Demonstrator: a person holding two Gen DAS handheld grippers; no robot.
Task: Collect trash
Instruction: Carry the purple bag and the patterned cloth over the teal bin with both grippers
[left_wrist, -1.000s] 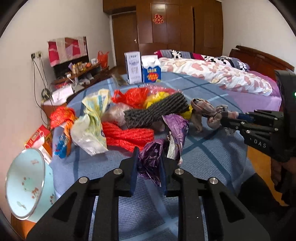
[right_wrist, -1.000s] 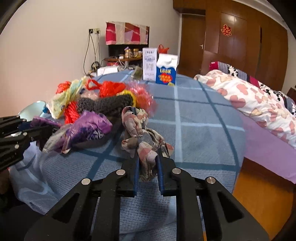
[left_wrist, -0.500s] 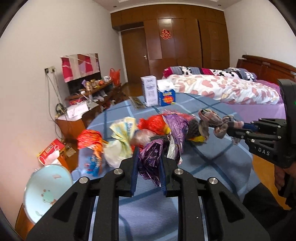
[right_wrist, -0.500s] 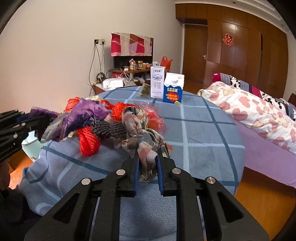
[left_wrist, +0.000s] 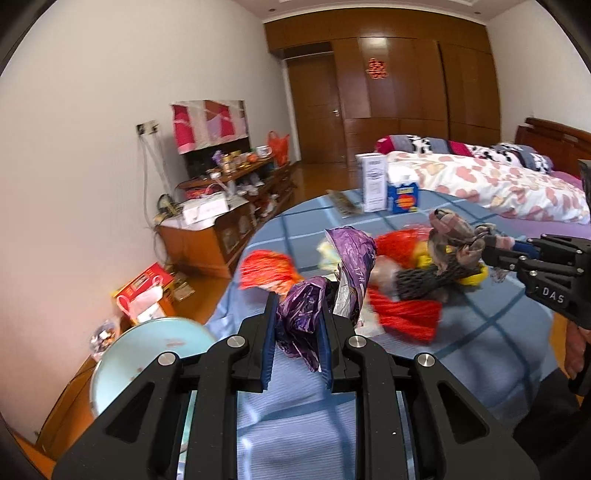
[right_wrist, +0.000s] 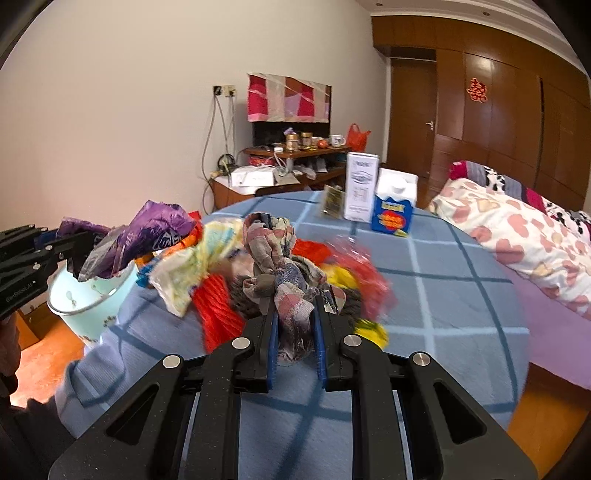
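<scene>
My left gripper (left_wrist: 297, 326) is shut on a crumpled purple plastic bag (left_wrist: 314, 306), held up above the table's near edge. In the right wrist view that purple bag (right_wrist: 147, 236) hangs at the far left over a pale blue bin (right_wrist: 92, 299). My right gripper (right_wrist: 295, 325) is shut on a patterned cloth rag (right_wrist: 280, 273), lifted over the trash pile. In the left wrist view the rag (left_wrist: 456, 238) and the right gripper (left_wrist: 517, 251) show at the right. A heap of red netting (left_wrist: 402, 314), a yellowish wrapper (right_wrist: 188, 269) and dark mesh (left_wrist: 421, 282) lies on the blue checked tablecloth (left_wrist: 480, 332).
Two cartons (right_wrist: 376, 199) and a small packet (right_wrist: 332, 201) stand at the table's far side. The pale blue bin (left_wrist: 147, 354) sits on the floor left of the table. A wooden shelf unit (left_wrist: 229, 206) lines the wall and a bed (left_wrist: 498, 184) lies to the right.
Both grippers have risen and drawn back toward the table's left edge, carrying the purple bag and the rag. The bin has come more into view on the left.
</scene>
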